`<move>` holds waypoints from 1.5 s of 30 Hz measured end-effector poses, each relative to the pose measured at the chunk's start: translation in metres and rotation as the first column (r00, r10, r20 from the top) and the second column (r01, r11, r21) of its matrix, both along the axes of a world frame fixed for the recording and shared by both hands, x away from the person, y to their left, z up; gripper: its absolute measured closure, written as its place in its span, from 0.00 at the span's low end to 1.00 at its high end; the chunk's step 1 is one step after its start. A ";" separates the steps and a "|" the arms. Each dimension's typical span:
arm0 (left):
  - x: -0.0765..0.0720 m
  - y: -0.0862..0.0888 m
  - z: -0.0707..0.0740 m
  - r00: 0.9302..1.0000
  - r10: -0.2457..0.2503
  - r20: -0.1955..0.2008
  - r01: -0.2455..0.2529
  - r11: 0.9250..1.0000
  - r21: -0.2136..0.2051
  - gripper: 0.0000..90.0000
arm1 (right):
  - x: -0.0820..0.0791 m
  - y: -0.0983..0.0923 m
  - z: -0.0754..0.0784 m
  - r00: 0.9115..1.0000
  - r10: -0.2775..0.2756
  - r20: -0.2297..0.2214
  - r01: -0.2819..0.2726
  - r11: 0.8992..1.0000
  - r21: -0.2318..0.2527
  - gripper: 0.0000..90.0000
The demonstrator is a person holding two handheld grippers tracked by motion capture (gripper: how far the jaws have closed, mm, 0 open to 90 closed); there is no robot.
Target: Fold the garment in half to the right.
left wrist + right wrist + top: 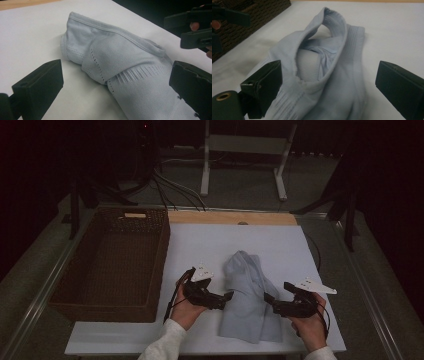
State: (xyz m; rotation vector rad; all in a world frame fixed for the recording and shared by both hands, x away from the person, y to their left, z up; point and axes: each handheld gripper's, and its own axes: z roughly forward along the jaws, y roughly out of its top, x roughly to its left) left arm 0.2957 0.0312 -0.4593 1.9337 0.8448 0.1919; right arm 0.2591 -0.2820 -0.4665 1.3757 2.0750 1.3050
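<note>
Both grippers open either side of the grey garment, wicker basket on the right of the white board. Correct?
Not quite: the wicker basket sits on the left of the white board, as the high view shows. The left gripper and right gripper are open either side of the grey garment.

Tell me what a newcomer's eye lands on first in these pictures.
First, the pale blue garment lying crumpled on the white table, near its front edge. Next, the left tongs and right tongs, both open, flanking it on either side. Then the dark wicker basket beside the table's left edge.
</note>
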 end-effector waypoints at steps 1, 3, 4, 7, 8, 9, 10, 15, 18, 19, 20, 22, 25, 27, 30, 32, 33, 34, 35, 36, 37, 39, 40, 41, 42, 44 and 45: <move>0.000 0.000 0.000 1.000 -0.001 0.000 0.001 1.000 0.000 0.01 | 0.001 0.002 -0.001 1.000 0.003 -0.005 -0.003 1.000 -0.002 0.08; -0.001 0.000 0.001 1.000 0.000 0.001 0.000 1.000 0.003 0.01 | 0.003 0.005 -0.002 1.000 0.008 -0.014 -0.008 1.000 -0.005 0.08; -0.001 0.000 0.001 1.000 -0.003 0.001 0.003 1.000 0.003 0.01 | 0.004 0.006 -0.002 1.000 0.011 -0.017 -0.011 1.000 -0.007 0.08; -0.002 0.000 0.000 1.000 -0.003 0.003 0.003 1.000 0.002 0.01 | 0.006 0.010 -0.004 0.999 0.014 -0.032 -0.014 1.000 -0.006 0.09; -0.002 0.000 0.000 1.000 -0.003 0.003 0.003 1.000 0.002 0.01 | 0.006 0.010 -0.004 0.999 0.014 -0.032 -0.014 1.000 -0.006 0.09; -0.002 0.000 0.000 1.000 -0.004 0.003 0.004 1.000 0.002 0.01 | 0.007 0.011 -0.004 0.999 0.015 -0.035 -0.015 1.000 -0.010 0.09; -0.002 0.000 0.000 1.000 -0.005 0.003 0.005 1.000 0.005 0.01 | 0.008 0.012 -0.004 0.999 0.016 -0.040 -0.016 1.000 -0.012 0.11; -0.003 0.000 0.000 1.000 -0.005 0.002 0.005 1.000 0.002 0.01 | 0.011 0.017 -0.007 0.998 0.020 -0.067 -0.022 1.000 -0.023 0.17; -0.003 0.001 0.001 1.000 -0.006 0.003 0.006 1.000 0.003 0.01 | 0.014 0.019 -0.008 0.996 0.021 -0.084 -0.024 0.999 -0.029 0.20; -0.003 0.001 0.001 1.000 -0.006 0.003 0.006 1.000 0.003 0.01 | 0.014 0.020 -0.009 0.995 0.024 -0.093 -0.027 0.999 -0.032 0.20; -0.003 0.001 0.001 1.000 -0.005 0.004 0.005 1.000 0.003 0.01 | 0.015 0.021 -0.010 0.995 0.022 -0.098 -0.026 0.999 -0.036 0.22; -0.003 0.001 0.001 1.000 -0.005 0.004 0.005 1.000 0.002 0.01 | 0.016 0.022 -0.011 0.993 0.027 -0.114 -0.032 0.999 -0.040 0.25; -0.004 0.001 0.001 1.000 -0.005 0.003 0.005 1.000 0.002 0.01 | 0.018 0.024 -0.013 0.990 0.037 -0.139 -0.042 0.998 -0.037 0.35; -0.004 0.000 0.000 1.000 -0.008 0.001 0.008 1.000 0.001 0.01 | 0.019 0.023 -0.014 0.988 0.037 -0.151 -0.041 0.999 -0.026 0.41; -0.005 -0.001 -0.002 1.000 -0.021 -0.011 0.021 1.000 0.004 0.01 | 0.020 0.021 -0.015 0.983 0.040 -0.177 -0.043 0.999 -0.009 0.45; -0.005 -0.001 -0.002 1.000 -0.026 -0.016 0.026 1.000 0.004 0.01 | 0.021 0.020 -0.016 0.979 0.045 -0.197 -0.048 0.999 -0.010 0.46; -0.005 -0.001 -0.002 0.999 -0.027 -0.019 0.027 1.000 0.001 0.01 | 0.021 0.020 -0.017 0.977 0.051 -0.206 -0.054 0.999 -0.007 0.48; -0.005 -0.001 -0.002 0.999 -0.027 -0.019 0.027 1.000 -0.001 0.01 | 0.022 0.020 -0.018 0.975 0.057 -0.213 -0.059 0.998 -0.005 0.50; -0.006 -0.001 -0.002 0.999 -0.028 -0.018 0.028 1.000 -0.001 0.01 | 0.022 0.021 -0.018 0.973 0.061 -0.222 -0.063 0.998 -0.001 0.54; -0.006 -0.002 -0.003 0.999 -0.032 -0.020 0.032 0.999 0.000 0.01 | 0.022 0.020 -0.019 0.971 0.070 -0.229 -0.071 0.997 0.005 0.60; -0.006 -0.002 -0.003 0.999 -0.034 -0.022 0.034 0.999 0.000 0.01 | 0.022 0.021 -0.019 0.969 0.075 -0.234 -0.076 0.997 0.006 0.68; -0.006 -0.003 -0.004 0.999 -0.044 -0.030 0.044 0.999 0.005 0.01 | 0.022 0.020 -0.019 0.970 0.074 -0.232 -0.075 0.997 0.003 0.79; -0.007 -0.004 -0.004 0.998 -0.047 -0.032 0.048 0.999 0.004 0.01 | 0.022 0.020 -0.018 0.970 0.078 -0.232 -0.079 0.997 0.003 0.84; -0.007 -0.005 -0.005 0.998 -0.051 -0.034 0.051 0.999 0.009 0.01 | 0.021 0.020 -0.018 0.970 0.080 -0.228 -0.083 0.997 -0.006 0.89; -0.007 -0.005 -0.005 0.998 -0.055 -0.036 0.055 0.998 0.015 0.01 | 0.021 0.020 -0.018 0.971 0.080 -0.224 -0.085 0.996 -0.010 0.92; -0.008 -0.006 -0.006 0.998 -0.051 -0.037 0.052 0.998 0.022 0.03 | 0.019 0.020 -0.015 0.976 0.080 -0.203 -0.086 0.996 -0.016 0.94; -0.008 -0.007 -0.006 0.998 -0.049 -0.035 0.050 0.998 0.024 0.04 | 0.018 0.020 -0.013 0.979 0.079 -0.190 -0.084 0.996 -0.018 0.94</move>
